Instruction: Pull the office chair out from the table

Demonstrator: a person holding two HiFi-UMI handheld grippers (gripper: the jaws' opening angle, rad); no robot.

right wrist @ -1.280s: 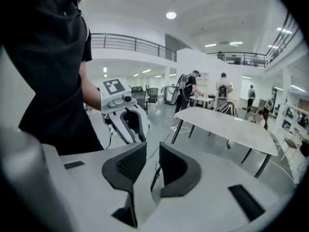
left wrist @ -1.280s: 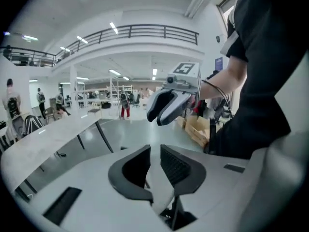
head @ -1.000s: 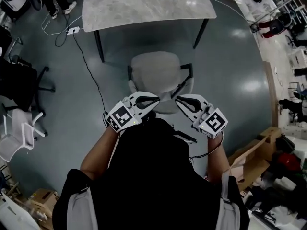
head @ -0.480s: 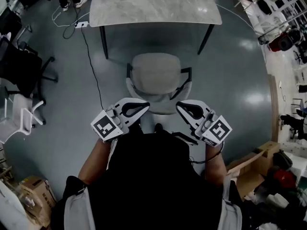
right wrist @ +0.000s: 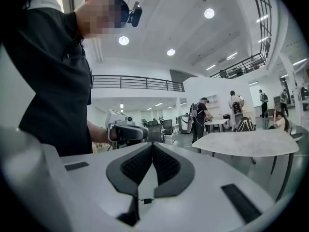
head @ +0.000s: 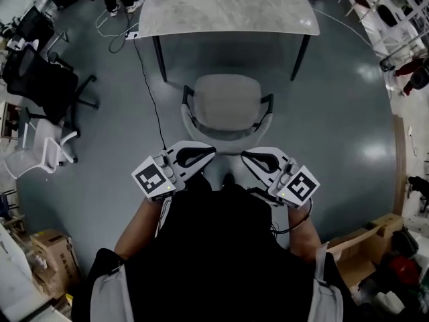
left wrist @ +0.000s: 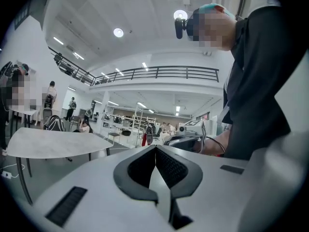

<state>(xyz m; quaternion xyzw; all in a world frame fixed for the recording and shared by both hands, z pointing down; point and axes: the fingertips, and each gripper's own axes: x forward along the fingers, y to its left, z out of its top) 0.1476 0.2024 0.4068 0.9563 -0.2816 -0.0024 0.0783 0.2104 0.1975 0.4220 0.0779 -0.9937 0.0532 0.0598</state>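
Office chair [head: 228,104] stood just near of the table [head: 228,9], with the seat clear of the tabletop edge and the backrest [head: 226,137] toward the person. Left gripper [head: 213,151] and right gripper [head: 244,155] hung level just near of the backrest, tips facing each other, close but apart. Both claws were pressed together with nothing in them. Each gripper view showed only the hall and the other gripper past the pads, no chair part. Whether they touched the backrest couldn't be told from the head view. Judgement: the pull looked mostly done. If more clearance was wanted, it would be best to spread both claws and clamp the backrest rim left and right at equal height. Then draw straight toward the near side at an even pace, so the chair rolls true and doesn't swivel or tip.
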